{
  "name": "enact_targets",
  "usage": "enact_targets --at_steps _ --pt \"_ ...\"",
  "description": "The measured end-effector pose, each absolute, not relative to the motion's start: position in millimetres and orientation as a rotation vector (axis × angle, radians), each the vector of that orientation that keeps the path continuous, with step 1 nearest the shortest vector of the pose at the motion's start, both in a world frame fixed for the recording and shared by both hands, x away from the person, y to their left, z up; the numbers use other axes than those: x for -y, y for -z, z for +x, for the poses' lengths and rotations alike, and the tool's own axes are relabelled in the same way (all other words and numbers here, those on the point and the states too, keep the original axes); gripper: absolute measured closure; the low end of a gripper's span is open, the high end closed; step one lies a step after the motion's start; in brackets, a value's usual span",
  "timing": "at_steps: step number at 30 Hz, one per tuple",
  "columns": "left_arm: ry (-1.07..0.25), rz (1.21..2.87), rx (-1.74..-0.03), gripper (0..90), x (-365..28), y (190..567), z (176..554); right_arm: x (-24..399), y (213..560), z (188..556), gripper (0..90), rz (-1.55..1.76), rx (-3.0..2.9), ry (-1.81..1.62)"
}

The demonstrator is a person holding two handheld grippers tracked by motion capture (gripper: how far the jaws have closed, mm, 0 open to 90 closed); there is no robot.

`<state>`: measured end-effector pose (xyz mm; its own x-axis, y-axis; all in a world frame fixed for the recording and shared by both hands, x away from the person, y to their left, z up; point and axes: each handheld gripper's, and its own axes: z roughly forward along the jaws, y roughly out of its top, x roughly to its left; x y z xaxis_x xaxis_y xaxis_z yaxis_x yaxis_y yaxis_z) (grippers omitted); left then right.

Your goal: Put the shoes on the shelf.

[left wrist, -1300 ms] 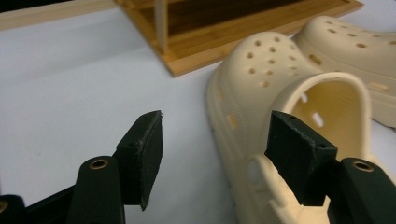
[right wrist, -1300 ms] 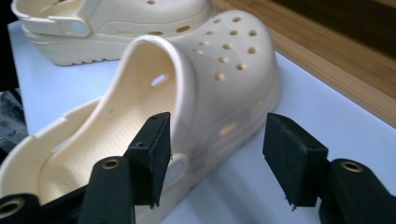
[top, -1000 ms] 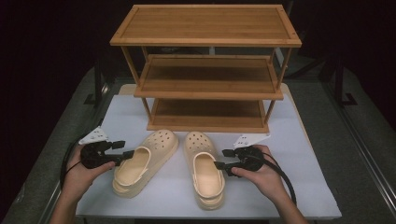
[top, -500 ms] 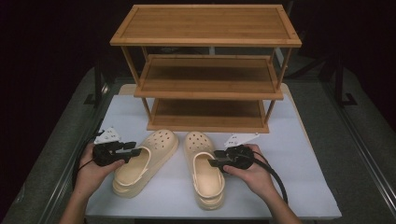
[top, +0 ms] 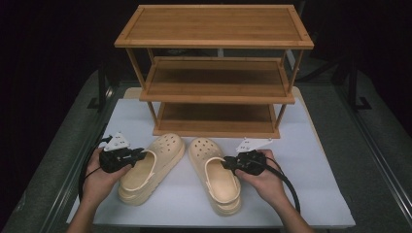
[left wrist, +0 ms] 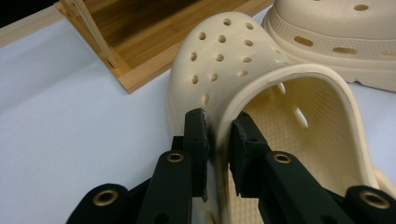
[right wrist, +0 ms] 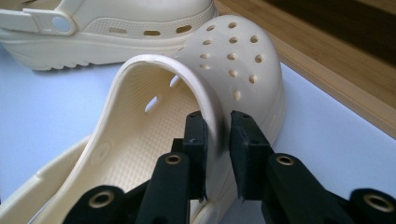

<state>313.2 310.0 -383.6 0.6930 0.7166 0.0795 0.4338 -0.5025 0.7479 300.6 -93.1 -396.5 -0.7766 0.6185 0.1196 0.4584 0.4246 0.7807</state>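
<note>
Two cream perforated clogs lie side by side on the white table, toes toward the rack. My left gripper point(top: 141, 154) comes in from the left at the left clog point(top: 150, 170); its jaws have just been closing and now pinch that clog's outer side wall point(left wrist: 233, 70), one pad outside and one inside. My right gripper point(top: 226, 162) reaches in from the right to the right clog point(top: 216, 182); its jaws have also just been closing and grip the side wall point(right wrist: 233, 60) near the opening. Both clogs rest on the table.
A three-tier wooden shoe rack point(top: 214, 92) stands just behind the clogs, its shelves bare. The white table top point(top: 316, 160) extends to the right and left of the shoes. Dark floor surrounds the table.
Both hands moved slightly inward to the clogs. The jaws of both grippers have narrowed onto the clogs' side walls. The clogs have not shifted.
</note>
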Motion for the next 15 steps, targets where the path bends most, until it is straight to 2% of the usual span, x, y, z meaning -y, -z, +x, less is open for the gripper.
enact_targets --at_steps 8,15 --pt "-0.532 2.147 -0.927 82.4 -304.0 381.4 312.4 101.0 390.9 299.6 83.1 0.948 -2.415 -1.249" --pt "-0.511 2.120 -0.926 83.7 -294.5 375.5 310.3 114.6 385.2 299.0 83.8 0.967 -2.384 -1.277"
